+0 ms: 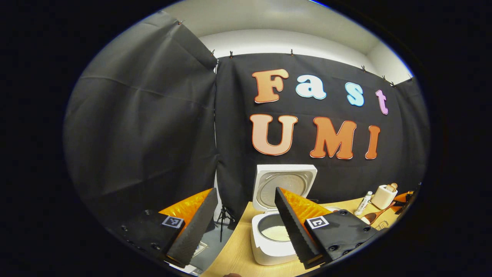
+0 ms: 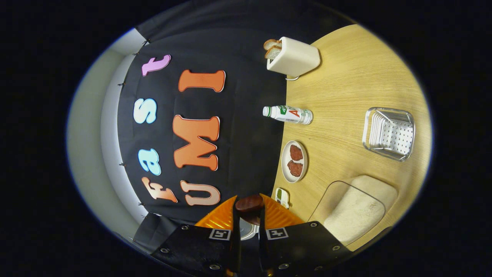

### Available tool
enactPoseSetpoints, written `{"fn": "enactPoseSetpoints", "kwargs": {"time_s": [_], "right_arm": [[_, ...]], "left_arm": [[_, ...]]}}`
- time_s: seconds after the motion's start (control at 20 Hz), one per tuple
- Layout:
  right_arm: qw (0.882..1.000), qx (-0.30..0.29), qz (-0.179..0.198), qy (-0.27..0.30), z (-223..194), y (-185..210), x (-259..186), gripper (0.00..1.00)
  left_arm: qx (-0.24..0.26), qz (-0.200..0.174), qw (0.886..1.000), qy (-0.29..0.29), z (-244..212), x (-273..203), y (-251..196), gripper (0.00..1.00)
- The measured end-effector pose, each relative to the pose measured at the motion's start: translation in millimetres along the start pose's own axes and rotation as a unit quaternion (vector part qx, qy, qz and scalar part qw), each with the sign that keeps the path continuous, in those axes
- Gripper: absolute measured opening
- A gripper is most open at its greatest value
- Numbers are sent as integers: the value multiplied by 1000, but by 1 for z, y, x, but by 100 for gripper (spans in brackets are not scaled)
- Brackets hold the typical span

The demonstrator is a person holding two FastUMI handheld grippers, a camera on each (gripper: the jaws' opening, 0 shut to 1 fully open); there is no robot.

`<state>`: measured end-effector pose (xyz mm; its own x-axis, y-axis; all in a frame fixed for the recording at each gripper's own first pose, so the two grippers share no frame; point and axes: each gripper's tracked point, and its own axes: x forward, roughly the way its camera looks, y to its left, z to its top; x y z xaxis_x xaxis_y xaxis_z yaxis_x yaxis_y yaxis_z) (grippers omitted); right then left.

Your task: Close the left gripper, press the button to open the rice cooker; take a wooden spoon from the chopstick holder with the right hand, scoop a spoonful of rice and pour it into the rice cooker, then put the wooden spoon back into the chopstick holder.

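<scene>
The white rice cooker (image 1: 269, 250) stands open on the wooden table, lid (image 1: 285, 184) upright, with pale rice in its inner pot (image 1: 273, 233). My left gripper (image 1: 245, 190) hovers before it, open wide and holding nothing; its right finger overlaps the cooker. To the cooker's right is the wooden spoon (image 1: 378, 214), bowl toward the cooker, held by the right gripper (image 1: 403, 203) at the view's edge. In the right gripper view, which is rolled sideways, my right gripper (image 2: 249, 209) is shut on the dark wooden spoon (image 2: 250, 203). A clear tub of rice (image 2: 353, 211) sits close by.
A toaster with bread (image 2: 294, 55), a small bottle (image 2: 288, 114), a plate with two meat pieces (image 2: 295, 161) and a clear perforated box (image 2: 388, 132) stand on the table (image 2: 346, 77). A small white and green object (image 2: 282, 197) lies near the spoon. The toaster (image 1: 384, 195) and bottle (image 1: 363, 203) stand behind the spoon.
</scene>
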<state>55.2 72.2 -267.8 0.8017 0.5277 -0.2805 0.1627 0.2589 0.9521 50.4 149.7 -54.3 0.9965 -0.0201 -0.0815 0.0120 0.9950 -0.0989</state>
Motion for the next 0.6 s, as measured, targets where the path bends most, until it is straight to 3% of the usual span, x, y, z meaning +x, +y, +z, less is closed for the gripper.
{"fn": "enactPoseSetpoints", "kwargs": {"time_s": [0.6], "right_arm": [[996,-29,26,83,-108,82,97,19]], "left_arm": [[-10,18,1000,14,-15,-3,34,100]]}}
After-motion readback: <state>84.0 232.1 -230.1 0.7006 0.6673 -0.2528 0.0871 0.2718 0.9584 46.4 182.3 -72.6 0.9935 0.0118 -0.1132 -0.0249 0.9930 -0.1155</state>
